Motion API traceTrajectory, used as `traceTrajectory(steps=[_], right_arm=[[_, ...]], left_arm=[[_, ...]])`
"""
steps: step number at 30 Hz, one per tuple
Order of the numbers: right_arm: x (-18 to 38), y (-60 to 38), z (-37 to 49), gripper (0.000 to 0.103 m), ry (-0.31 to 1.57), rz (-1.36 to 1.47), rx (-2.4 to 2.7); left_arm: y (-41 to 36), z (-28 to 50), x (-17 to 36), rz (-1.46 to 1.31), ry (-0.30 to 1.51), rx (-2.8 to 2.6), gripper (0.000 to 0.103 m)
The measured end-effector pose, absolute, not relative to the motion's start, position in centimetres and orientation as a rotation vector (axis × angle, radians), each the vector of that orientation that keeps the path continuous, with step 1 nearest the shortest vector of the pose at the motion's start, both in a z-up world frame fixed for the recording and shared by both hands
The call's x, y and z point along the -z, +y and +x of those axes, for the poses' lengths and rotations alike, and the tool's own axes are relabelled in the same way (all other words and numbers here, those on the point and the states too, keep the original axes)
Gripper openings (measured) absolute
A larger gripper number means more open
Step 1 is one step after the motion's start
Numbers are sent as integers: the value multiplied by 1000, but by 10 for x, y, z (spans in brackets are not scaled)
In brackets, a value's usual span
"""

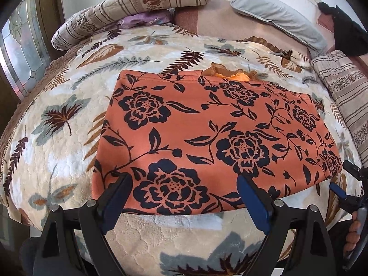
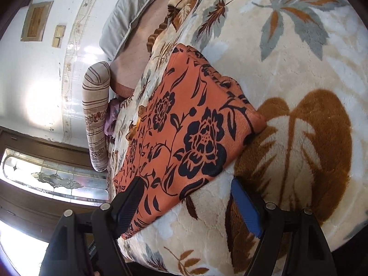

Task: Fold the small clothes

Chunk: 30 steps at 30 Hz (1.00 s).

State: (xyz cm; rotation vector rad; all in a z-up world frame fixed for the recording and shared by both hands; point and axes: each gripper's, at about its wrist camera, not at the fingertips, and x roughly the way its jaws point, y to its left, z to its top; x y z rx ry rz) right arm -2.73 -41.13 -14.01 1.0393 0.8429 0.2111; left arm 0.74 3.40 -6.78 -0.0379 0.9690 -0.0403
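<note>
One orange flowered garment [image 1: 207,138], folded flat on leaf-print blanket [image 1: 57,161]. Two grippers at near edge: left gripper [image 1: 186,193] spread, right gripper [image 2: 186,197] spread, neither pinching cloth. One grey pillow [image 1: 276,11] behind.

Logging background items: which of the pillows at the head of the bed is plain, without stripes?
The grey pillow leaning against the headboard; the pillows beside it are striped beige with floral bands.

Black claw [image 1: 186,197] arms, blue pads [image 1: 253,204], silver screws.
</note>
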Motion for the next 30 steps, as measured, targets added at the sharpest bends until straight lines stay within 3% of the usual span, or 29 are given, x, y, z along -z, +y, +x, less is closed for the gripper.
traceTrajectory(steps=[30], right_arm=[[142, -423, -6, 81, 786, 1069, -152]], left_arm=[[6, 40, 101, 39, 1034, 34, 92]])
